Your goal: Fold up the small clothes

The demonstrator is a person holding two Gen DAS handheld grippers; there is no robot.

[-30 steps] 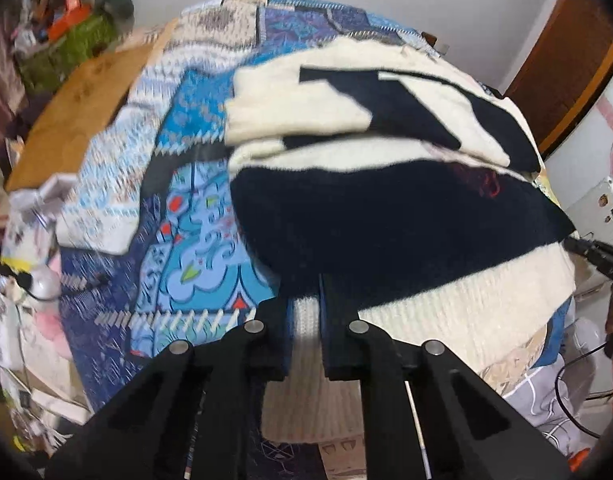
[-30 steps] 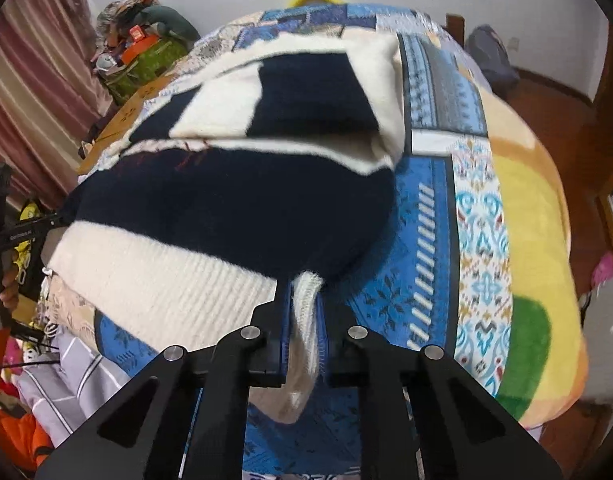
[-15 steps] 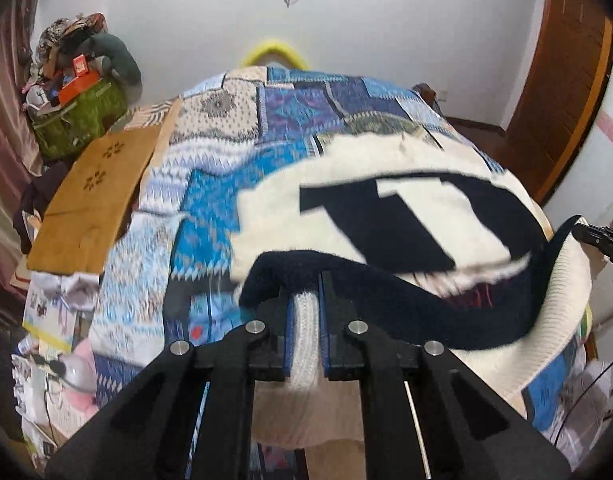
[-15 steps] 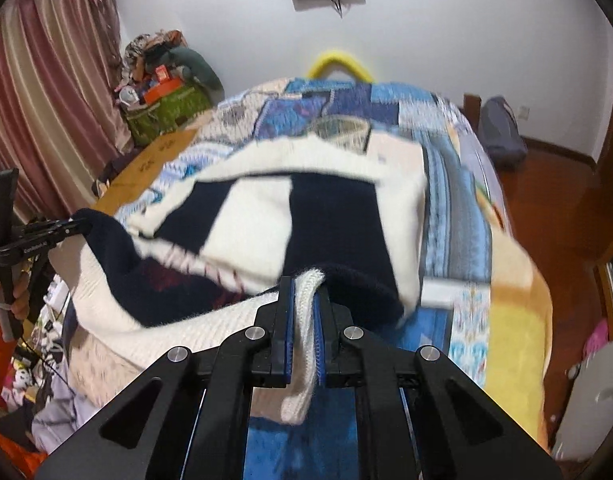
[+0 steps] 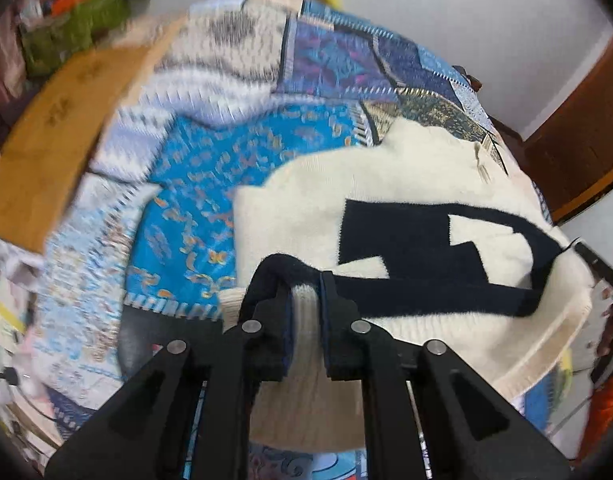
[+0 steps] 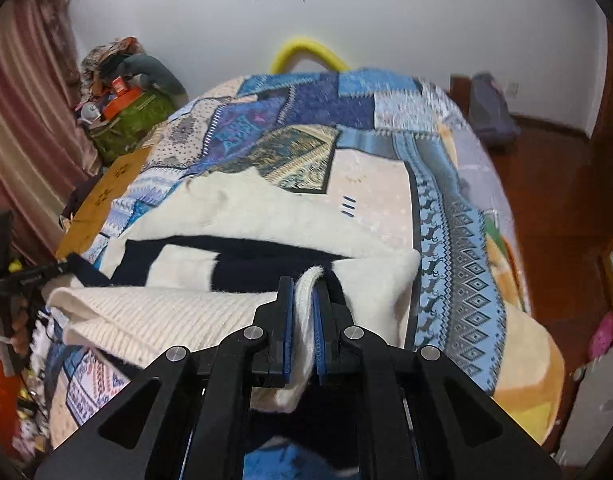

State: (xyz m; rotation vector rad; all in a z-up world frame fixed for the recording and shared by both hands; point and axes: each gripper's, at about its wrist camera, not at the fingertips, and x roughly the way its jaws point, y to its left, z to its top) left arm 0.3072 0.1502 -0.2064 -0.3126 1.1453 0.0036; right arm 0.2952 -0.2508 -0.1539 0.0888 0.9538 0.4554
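I have one sweater, cream with navy blocks, lying on the patchwork quilt. A second ago its ribbed hem hung at the quilt's near edge; both hands have carried it over the body toward the collar, so the bottom-up fold is about half made. My left gripper pinches the hem's left corner, its jaws having just eased apart slightly though the knit sits between them. My right gripper is clamped tight on the right corner. Two grippers, one garment; the left view is blurred, so that grip may be loosening.
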